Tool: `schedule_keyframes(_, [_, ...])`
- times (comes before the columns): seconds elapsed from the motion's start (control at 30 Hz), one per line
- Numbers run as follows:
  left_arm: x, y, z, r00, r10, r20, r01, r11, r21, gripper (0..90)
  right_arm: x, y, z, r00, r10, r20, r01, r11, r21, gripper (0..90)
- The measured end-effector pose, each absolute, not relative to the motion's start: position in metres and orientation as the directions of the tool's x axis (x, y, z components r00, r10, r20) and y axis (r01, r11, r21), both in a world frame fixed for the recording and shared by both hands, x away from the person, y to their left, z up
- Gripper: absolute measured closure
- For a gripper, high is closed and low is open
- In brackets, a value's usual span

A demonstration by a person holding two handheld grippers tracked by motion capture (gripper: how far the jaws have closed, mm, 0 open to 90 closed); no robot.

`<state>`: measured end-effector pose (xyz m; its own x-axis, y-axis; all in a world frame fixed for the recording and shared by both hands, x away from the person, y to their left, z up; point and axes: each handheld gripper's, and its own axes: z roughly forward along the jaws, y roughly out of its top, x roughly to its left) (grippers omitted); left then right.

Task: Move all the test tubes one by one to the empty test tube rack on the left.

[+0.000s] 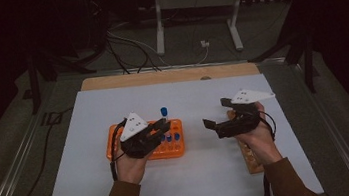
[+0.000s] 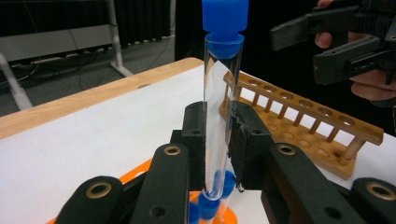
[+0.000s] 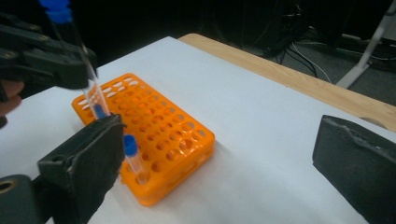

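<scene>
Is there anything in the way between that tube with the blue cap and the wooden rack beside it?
Nothing visible. The left gripper holds the tube upright above the orange rack; bare white table lies between it and the wooden rack.

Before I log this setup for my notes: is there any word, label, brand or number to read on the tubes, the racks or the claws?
None can be read.
Capped tube in the left claw: clear glass, plain blue cap, no label.
Orange rack: no markings to be seen.
Wooden rack: bare wood.
Right claw: plain black, its grey plate shows dots, no writing.
</scene>
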<state>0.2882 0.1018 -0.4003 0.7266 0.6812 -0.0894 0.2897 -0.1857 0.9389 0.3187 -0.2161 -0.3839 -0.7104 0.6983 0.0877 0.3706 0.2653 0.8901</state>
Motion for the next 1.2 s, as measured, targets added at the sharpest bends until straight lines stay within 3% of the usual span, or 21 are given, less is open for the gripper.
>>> schedule_keyframes(0.63, [0.284,0.140,-0.409,0.673,0.735,-0.082,0.296,-0.166,0.941,78.1,0.315,-0.239,-0.391,-0.677,0.731,0.089,0.375,0.239,0.896,0.1])
schedule_keyframes(1.2, [0.287,0.152,-0.427,0.657,0.749,-0.087,0.319,-0.172,0.932,78.0,0.312,-0.247,-0.396,-0.654,0.753,0.069,0.375,0.243,0.895,0.1])
